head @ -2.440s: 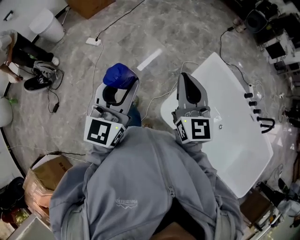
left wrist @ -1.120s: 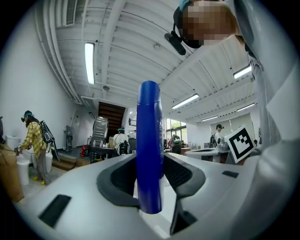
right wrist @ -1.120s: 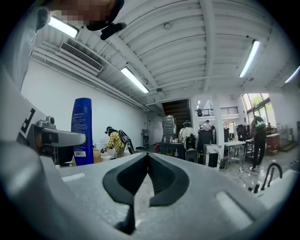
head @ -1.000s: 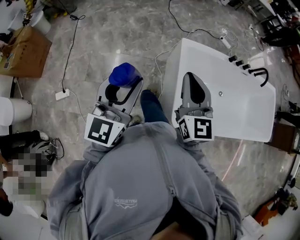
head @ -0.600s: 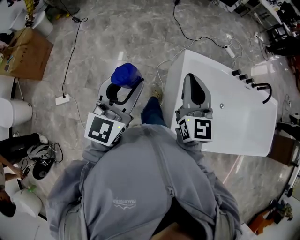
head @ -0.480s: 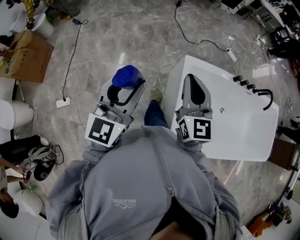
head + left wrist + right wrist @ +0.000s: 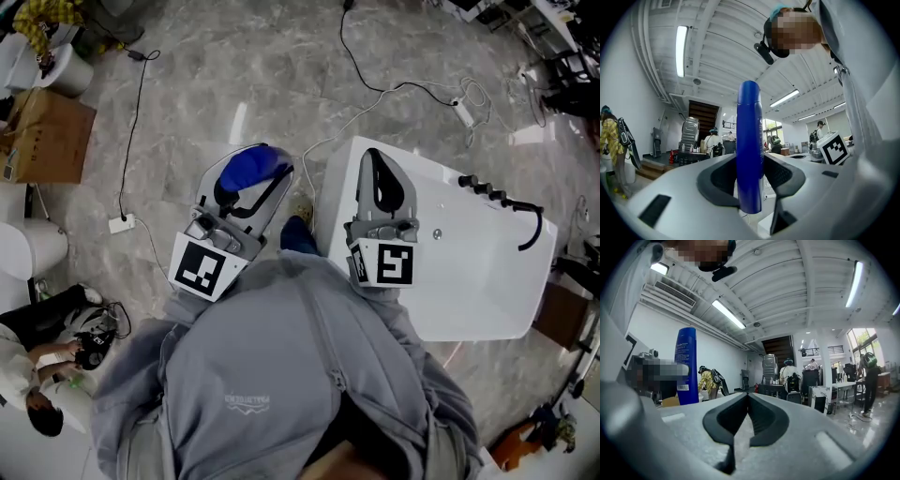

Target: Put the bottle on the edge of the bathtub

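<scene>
A tall blue bottle [image 7: 749,154] stands upright between the jaws of my left gripper [image 7: 750,176], which is shut on its lower body. In the head view the bottle [image 7: 247,170] shows as a blue top, and the left gripper [image 7: 253,178] holds it above the marble floor, just left of the white bathtub [image 7: 487,281]. My right gripper [image 7: 379,169] is shut and empty, over the tub's left end. In the right gripper view its jaws meet at the right gripper [image 7: 747,397], and the bottle [image 7: 686,364] is at the left.
Black faucet [image 7: 531,220] and knobs [image 7: 480,187] sit on the tub's far rim. Cables [image 7: 141,112] and a power strip [image 7: 120,223] lie on the floor. A cardboard box [image 7: 47,131] stands at the left, and a person [image 7: 37,403] crouches lower left.
Both grippers have travelled toward the bathtub with the bottle still held in the left one. The tub's left end now lies under the right gripper.
</scene>
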The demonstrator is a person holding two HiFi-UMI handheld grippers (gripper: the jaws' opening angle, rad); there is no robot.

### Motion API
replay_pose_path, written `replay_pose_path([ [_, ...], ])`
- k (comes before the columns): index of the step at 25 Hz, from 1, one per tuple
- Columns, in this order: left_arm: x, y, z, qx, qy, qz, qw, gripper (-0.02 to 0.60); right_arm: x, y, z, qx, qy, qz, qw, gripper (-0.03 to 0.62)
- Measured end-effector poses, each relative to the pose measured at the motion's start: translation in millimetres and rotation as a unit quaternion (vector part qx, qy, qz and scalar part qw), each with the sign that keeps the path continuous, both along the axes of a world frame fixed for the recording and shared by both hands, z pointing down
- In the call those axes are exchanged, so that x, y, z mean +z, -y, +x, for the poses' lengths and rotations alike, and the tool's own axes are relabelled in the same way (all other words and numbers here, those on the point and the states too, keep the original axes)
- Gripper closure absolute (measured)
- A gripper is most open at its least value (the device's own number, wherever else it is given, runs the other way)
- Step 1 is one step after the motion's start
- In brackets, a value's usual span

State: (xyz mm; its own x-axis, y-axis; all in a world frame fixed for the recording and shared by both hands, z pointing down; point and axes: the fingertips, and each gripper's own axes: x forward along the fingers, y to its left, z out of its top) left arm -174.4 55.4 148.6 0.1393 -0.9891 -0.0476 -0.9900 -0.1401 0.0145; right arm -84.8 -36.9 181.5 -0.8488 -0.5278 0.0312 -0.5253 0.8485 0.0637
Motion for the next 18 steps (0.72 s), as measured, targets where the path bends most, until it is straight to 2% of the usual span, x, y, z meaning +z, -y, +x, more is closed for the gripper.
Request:
replay_pose_path([
  [8, 9, 69, 1, 0.038, 0.015, -0.008, 0.9991, 0.417, 10, 50, -5, 0.029, 0.007, -0.001, 1.000, 0.591],
  [13, 15, 96, -12, 0.065, 0.012, -0.017, 0.9977, 0.417, 8, 59, -6, 0.064, 0.001, -0.001, 0.998, 0.591],
  [18, 26, 119, -5, 0.115, 0.042, -0.018, 0.9923, 0.417, 12, 66, 9, 0.112, -0.003, 0.003, 0.994, 0.591],
])
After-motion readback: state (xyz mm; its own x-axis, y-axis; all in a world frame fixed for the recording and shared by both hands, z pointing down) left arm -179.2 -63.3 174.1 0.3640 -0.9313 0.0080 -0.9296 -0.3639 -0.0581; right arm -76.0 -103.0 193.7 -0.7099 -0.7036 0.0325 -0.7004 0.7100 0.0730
